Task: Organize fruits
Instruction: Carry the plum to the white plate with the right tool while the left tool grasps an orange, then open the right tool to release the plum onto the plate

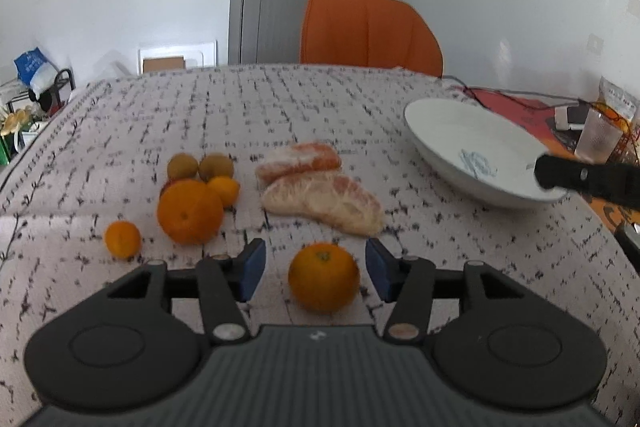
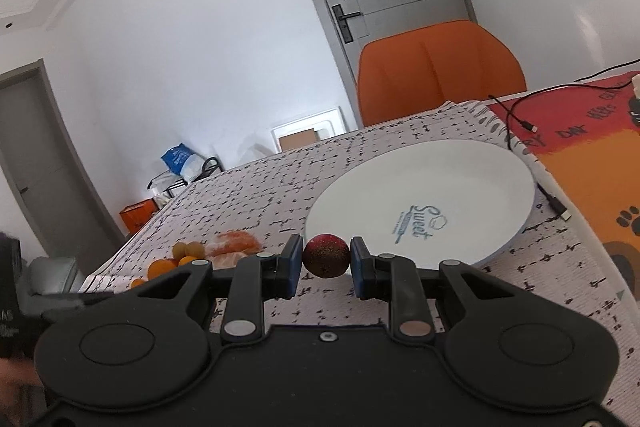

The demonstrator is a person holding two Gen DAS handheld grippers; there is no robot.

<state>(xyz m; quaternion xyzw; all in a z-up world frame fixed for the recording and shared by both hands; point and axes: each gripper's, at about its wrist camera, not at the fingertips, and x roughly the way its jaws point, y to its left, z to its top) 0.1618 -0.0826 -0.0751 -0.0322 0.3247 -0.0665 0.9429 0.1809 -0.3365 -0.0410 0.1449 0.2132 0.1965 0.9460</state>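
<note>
Your right gripper [image 2: 326,263] is pinching a red fruit [image 2: 326,255] beside the plate [image 2: 480,163]; your left gripper [image 1: 316,263] is hovering wide open around an orange [image 1: 323,277].

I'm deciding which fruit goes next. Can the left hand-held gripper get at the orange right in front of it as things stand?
Probably yes. The left hand-held gripper is open, with the orange sitting between its fingertips on the tablecloth. No other fruit touches it; the pomelo segments lie farther back.

"Sweet", seemingly, on white plate [image 2: 460,183]
</note>
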